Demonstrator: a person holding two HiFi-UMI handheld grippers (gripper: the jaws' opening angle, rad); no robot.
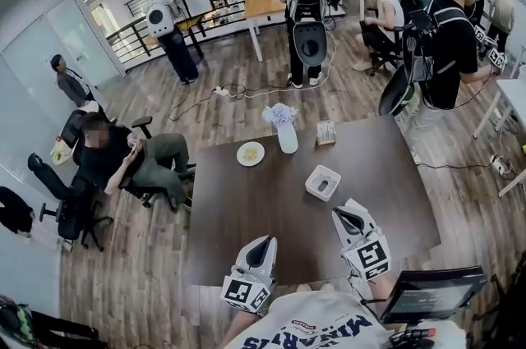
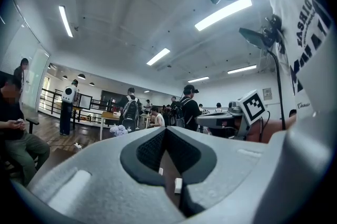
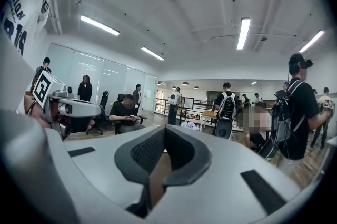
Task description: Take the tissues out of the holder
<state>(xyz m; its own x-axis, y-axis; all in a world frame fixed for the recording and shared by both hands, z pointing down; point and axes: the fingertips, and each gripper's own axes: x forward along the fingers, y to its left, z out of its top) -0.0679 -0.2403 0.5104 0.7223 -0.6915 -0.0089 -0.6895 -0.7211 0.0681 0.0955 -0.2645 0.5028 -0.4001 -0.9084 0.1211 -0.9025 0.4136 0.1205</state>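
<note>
A white upright holder stands at the far side of the brown table, with crumpled white tissues sticking out of its top. Both grippers hover over the near edge, well short of it. My left gripper has its jaws together with nothing between them. My right gripper, a little further forward, is shut and empty too. In the left gripper view the tissues show far off beyond the closed tips. In the right gripper view the tissues sit just past the tips.
On the table are a small plate, a white square dish and a small wooden box. A screen stands at the near right. A person sits in a chair at the left; several people stand behind.
</note>
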